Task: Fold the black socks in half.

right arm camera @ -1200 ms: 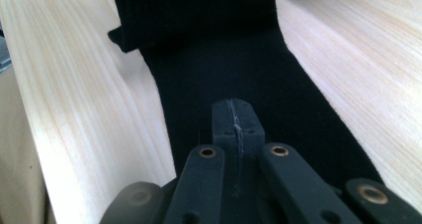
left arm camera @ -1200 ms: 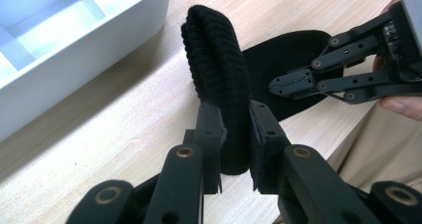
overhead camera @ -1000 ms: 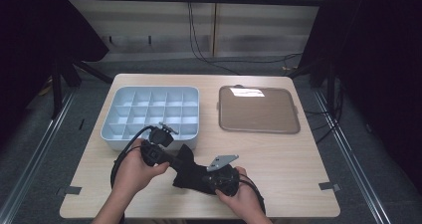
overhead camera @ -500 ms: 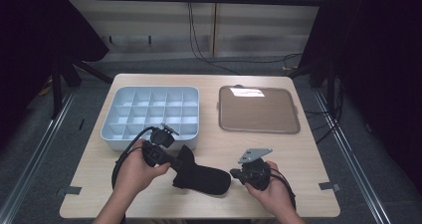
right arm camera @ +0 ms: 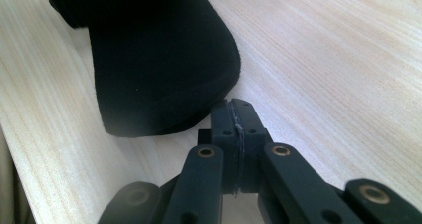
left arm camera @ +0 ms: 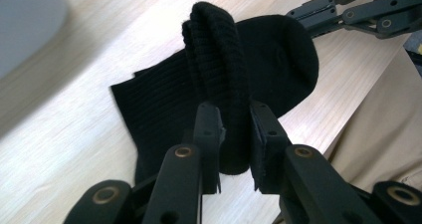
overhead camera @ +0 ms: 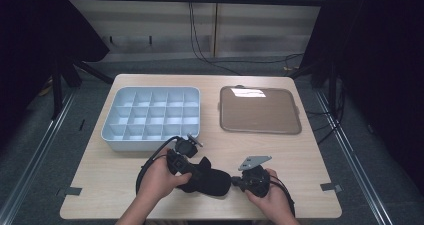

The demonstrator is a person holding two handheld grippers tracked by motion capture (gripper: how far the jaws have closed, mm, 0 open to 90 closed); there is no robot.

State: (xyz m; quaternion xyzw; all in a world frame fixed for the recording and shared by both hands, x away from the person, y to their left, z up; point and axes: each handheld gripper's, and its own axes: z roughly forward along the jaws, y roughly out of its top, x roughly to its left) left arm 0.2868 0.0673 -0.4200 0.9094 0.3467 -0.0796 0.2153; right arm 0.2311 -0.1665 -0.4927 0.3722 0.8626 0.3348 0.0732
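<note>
A black knitted sock lies near the table's front edge, partly folded over itself. My left gripper is shut on a raised fold of the sock, its ribbed cuff standing up between the jaws. My right gripper is shut with nothing in it, its jaws pressed flat together just beside the sock's rounded toe. From above, the left gripper sits at the sock's left end and the right gripper at its right end.
A pale blue tray with several compartments stands at the back left. A brown flat tray lies at the back right. The table's front edge runs close below both hands.
My right gripper has let go of the sock's toe end and pulled away to the right, then come back close to it. The left hand kept its hold.
</note>
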